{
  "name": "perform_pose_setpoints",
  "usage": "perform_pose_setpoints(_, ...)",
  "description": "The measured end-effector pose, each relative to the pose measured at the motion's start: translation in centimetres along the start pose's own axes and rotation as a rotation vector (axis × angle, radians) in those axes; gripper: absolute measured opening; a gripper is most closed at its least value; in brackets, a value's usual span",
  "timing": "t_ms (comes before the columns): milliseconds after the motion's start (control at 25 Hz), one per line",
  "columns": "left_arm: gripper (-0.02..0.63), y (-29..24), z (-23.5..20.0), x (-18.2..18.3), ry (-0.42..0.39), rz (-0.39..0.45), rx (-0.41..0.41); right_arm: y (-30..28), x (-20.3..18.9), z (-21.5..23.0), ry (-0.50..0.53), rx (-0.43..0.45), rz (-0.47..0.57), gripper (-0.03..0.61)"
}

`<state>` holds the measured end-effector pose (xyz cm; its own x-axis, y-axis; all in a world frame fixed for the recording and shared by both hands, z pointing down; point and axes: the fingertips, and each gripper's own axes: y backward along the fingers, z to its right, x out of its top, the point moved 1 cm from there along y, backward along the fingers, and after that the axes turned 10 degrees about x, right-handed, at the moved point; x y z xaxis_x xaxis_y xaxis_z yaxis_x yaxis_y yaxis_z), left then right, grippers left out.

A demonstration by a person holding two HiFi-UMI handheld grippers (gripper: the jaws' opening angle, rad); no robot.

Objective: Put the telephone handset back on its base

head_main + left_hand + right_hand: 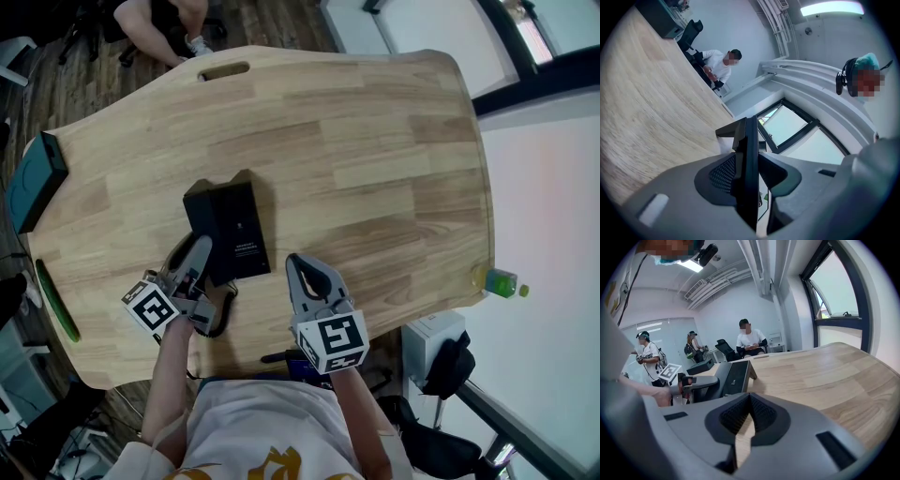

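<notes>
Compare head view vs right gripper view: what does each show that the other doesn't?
Head view only: a green bottle past the table's right edge, and a dark cord near the front edge.
Right gripper view only: the window and two standing people in the background.
Both: the table, the black phone, and the left gripper at the phone's side.
</notes>
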<state>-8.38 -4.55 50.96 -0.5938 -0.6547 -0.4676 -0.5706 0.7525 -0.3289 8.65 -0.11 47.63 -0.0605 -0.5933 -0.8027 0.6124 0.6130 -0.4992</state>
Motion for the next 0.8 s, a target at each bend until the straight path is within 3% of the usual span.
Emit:
perform_pose_setpoints(360,0.181,-0.24,-0.57,0.11,-0.077,-0.054,0.073,0.18,0.02,0.14,-0.005,0.002,0.001,0.003)
perform_pose_setpoints(640,0.192,0.07,-0.8,0.26,-0.136,-0.053,0.098,0.13,0.09,-0.02,-0.004,0.011,0.001,0.003)
perform_pose_setpoints(800,0.193,0.28,-0.46,0.87,-0.126,-0.032,0.095,0.15,0.05,0.13,-0.004,0.012,0.001,0.003)
